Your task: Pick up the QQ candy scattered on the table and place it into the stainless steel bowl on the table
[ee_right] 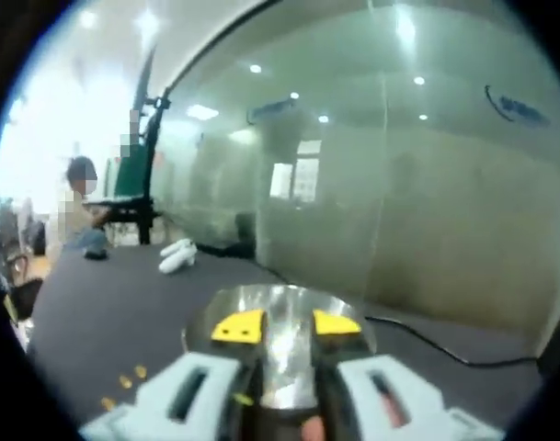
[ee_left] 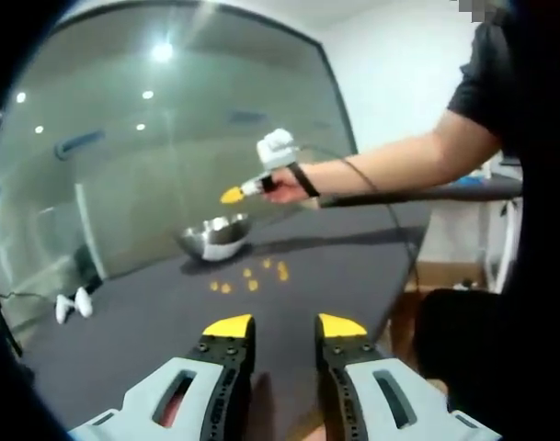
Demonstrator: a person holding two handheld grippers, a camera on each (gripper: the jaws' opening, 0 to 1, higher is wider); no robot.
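In the left gripper view, the left gripper (ee_left: 285, 326), yellow-tipped jaws apart and empty, faces small orange QQ candies (ee_left: 250, 276) scattered mid-frame on the dark grey table (ee_left: 151, 331). The right gripper (ee_right: 287, 324), jaws parted, hovers over the shiny stainless steel bowl (ee_right: 278, 317).

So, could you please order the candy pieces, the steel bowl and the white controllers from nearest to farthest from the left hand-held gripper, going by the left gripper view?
1. Candy pieces, scattered on the table straight ahead of the left hand-held gripper.
2. Steel bowl, just beyond the candy, slightly left.
3. White controllers, far left by the glass wall; their rank against the bowl is too close to call.
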